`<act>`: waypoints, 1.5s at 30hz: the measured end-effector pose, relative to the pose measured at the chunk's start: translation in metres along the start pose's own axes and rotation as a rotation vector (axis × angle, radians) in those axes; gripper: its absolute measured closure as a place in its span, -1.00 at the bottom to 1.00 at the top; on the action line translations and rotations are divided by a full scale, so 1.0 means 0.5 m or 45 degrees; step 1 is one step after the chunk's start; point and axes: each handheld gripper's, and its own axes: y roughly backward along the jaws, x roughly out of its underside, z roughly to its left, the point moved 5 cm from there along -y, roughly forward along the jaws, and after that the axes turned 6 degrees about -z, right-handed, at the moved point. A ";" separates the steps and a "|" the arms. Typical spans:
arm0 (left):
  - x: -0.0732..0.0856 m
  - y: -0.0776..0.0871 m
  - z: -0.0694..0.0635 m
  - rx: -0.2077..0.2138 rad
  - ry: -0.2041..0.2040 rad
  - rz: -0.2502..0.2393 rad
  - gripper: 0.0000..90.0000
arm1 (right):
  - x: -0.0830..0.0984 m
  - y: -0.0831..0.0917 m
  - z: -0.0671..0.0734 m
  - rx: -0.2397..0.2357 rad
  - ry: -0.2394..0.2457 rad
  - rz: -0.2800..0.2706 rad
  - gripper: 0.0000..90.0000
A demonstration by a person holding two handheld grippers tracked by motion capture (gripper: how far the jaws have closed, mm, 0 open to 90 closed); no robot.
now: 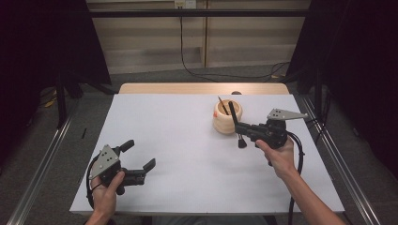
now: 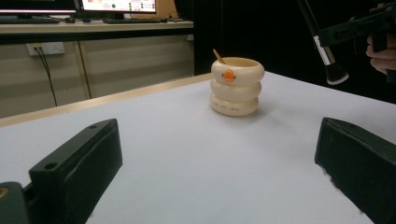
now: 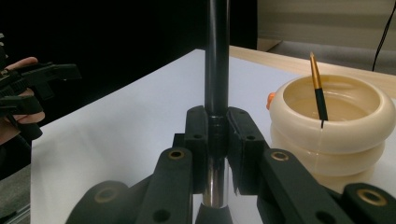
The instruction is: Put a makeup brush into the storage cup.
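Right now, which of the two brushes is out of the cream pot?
The big black-handled brush with the silver collar: the right gripper clamps its handle and holds it in the air beside the cream pot. The thin gold-tipped brush stands inside the pot.

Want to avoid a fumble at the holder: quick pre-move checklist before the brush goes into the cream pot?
1. Grip on brush: the right gripper is shut on the makeup brush, pads clamped on its handle just above the metal ferrule. ok.
2. Brush orientation: bristle end points down, handle up. ok.
3. Brush off the table: bristles hang in the air beside the holder. ok.
4. Cream ring-shaped holder: upright on the white table. ok.
5. Room in the holder: one thin brush leans against the rim, the rest of the opening looks free. ok.
6. Left gripper: open, holds nothing, well away from the holder. ok.
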 end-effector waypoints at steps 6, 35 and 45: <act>-0.001 0.001 -0.001 0.001 0.009 -0.008 -0.99 | -0.006 0.002 0.003 -0.018 0.010 -0.021 0.76; -0.001 0.002 0.002 -0.001 0.014 -0.005 -0.99 | -0.016 0.032 0.083 -0.201 0.103 -0.007 0.76; -0.001 0.002 0.003 0.001 0.012 -0.005 -0.99 | -0.007 0.019 0.112 -0.270 0.134 0.042 0.76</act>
